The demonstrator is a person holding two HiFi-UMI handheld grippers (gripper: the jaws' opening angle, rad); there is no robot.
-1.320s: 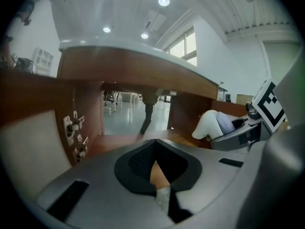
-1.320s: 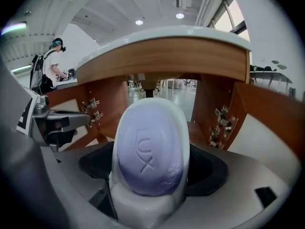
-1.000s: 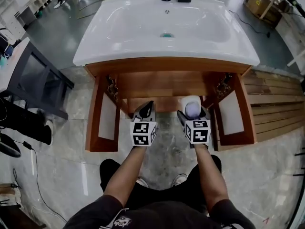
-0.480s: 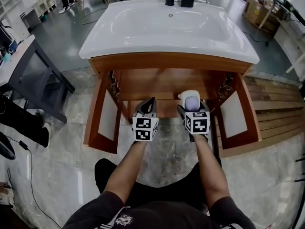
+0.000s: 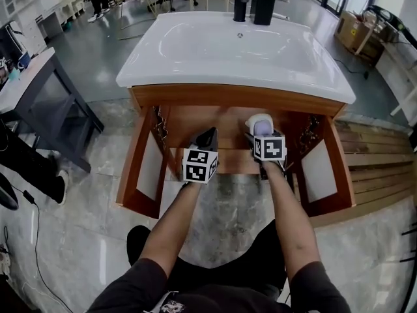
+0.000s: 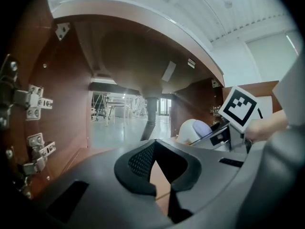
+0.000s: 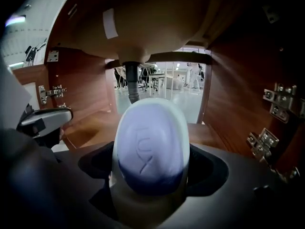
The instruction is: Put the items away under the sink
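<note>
My right fingers (image 7: 209, 168) grip the white bottle (image 7: 150, 147), left fingers (image 6: 136, 163) pinched shut, empty. Next I'd ease it ahead onto the cabinet shelf (image 7: 90, 130).

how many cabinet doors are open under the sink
2: the left door and the right door, both swung outward. No other doors show.

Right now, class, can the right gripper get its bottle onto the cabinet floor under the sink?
Probably yes. The cabinet doors stand open, the right gripper holds the bottle at the opening, and the wooden floor ahead looks bare; the drain pipe hangs further back.
</note>
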